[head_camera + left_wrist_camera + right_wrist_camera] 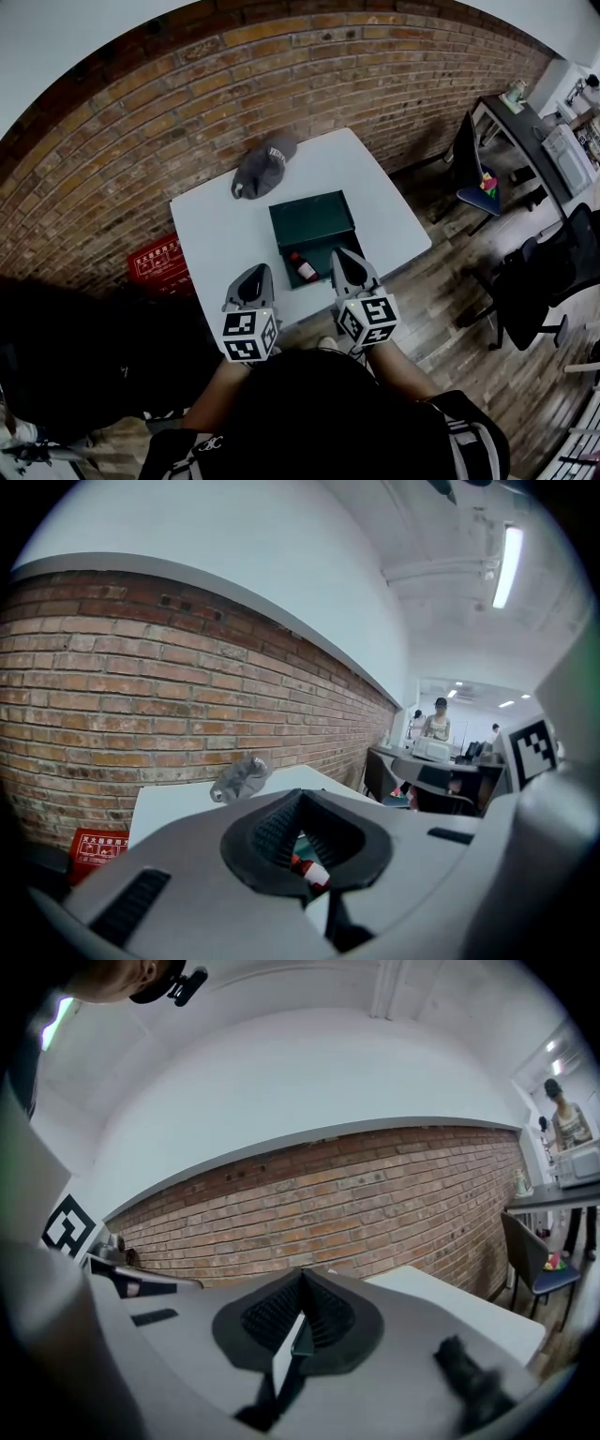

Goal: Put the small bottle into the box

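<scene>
Head view: I am seeing the small bottle (303,267) lying in the open green box (314,223), in its near half, on the table (216,234).

Left gripper view: the left gripper (300,797) is showing its jaws meeting, empty.

Right gripper view: the right gripper (302,1279) is sitting closed, empty.

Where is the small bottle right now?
Head view: the small bottle lies in the near half of the open green box, between the left gripper and right gripper.
</scene>
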A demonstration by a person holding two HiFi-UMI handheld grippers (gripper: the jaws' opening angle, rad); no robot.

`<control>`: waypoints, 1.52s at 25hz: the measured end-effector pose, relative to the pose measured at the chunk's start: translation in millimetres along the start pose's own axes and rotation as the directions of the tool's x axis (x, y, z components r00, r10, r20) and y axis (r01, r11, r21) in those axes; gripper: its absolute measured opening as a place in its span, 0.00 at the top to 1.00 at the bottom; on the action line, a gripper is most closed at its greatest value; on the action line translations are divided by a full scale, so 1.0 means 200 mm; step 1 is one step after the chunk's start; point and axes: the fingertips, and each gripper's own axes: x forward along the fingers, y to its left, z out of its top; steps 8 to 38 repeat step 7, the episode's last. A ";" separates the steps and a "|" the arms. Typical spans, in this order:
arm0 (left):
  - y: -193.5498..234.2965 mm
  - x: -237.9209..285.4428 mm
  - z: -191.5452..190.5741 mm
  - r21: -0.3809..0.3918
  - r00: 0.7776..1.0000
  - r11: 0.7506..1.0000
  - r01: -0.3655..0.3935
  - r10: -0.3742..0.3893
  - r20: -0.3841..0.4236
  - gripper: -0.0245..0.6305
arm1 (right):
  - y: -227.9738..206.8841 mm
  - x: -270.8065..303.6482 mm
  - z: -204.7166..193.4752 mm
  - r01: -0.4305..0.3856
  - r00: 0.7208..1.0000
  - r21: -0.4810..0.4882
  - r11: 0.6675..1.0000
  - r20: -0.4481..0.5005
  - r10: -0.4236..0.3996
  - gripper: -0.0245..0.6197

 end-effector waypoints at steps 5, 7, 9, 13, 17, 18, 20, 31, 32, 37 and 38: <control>-0.03 0.01 0.00 0.004 0.999 1.000 -0.031 0.031 0.006 0.95 | -0.05 0.05 0.03 -0.039 0.999 -0.014 0.999 0.016 0.040 0.92; -0.02 0.03 0.00 0.005 0.999 0.999 -0.044 0.044 0.005 0.95 | -0.06 0.06 0.05 -0.052 0.998 -0.018 0.998 0.025 0.052 0.92; -0.02 0.03 0.00 0.005 0.999 0.999 -0.044 0.044 0.005 0.95 | -0.06 0.06 0.05 -0.052 0.998 -0.018 0.998 0.025 0.052 0.92; -0.02 0.03 0.00 0.005 0.999 0.999 -0.044 0.044 0.005 0.95 | -0.06 0.06 0.05 -0.052 0.998 -0.018 0.998 0.025 0.052 0.92; -0.02 0.03 0.00 0.005 0.999 0.999 -0.044 0.044 0.005 0.95 | -0.06 0.06 0.05 -0.052 0.998 -0.018 0.998 0.025 0.052 0.92; -0.02 0.03 0.00 0.005 0.999 0.999 -0.044 0.044 0.005 0.95 | -0.06 0.06 0.05 -0.052 0.998 -0.018 0.998 0.025 0.052 0.92; -0.02 0.03 0.00 0.005 0.999 0.999 -0.044 0.044 0.005 0.95 | -0.06 0.06 0.05 -0.052 0.998 -0.018 0.998 0.025 0.052 0.92; -0.02 0.03 0.00 0.005 0.999 0.999 -0.044 0.044 0.005 0.95 | -0.06 0.06 0.05 -0.052 0.998 -0.018 0.998 0.025 0.052 0.92; -0.02 0.03 0.00 0.005 0.999 0.999 -0.044 0.044 0.005 0.95 | -0.06 0.06 0.05 -0.052 0.998 -0.018 0.998 0.025 0.052 0.92; -0.02 0.03 0.00 0.005 0.999 0.999 -0.044 0.044 0.005 0.95 | -0.06 0.06 0.05 -0.052 0.998 -0.018 0.998 0.025 0.052 0.92; -0.02 0.03 0.00 0.005 0.999 0.999 -0.044 0.044 0.005 0.95 | -0.06 0.06 0.05 -0.052 0.998 -0.018 0.998 0.025 0.052 0.92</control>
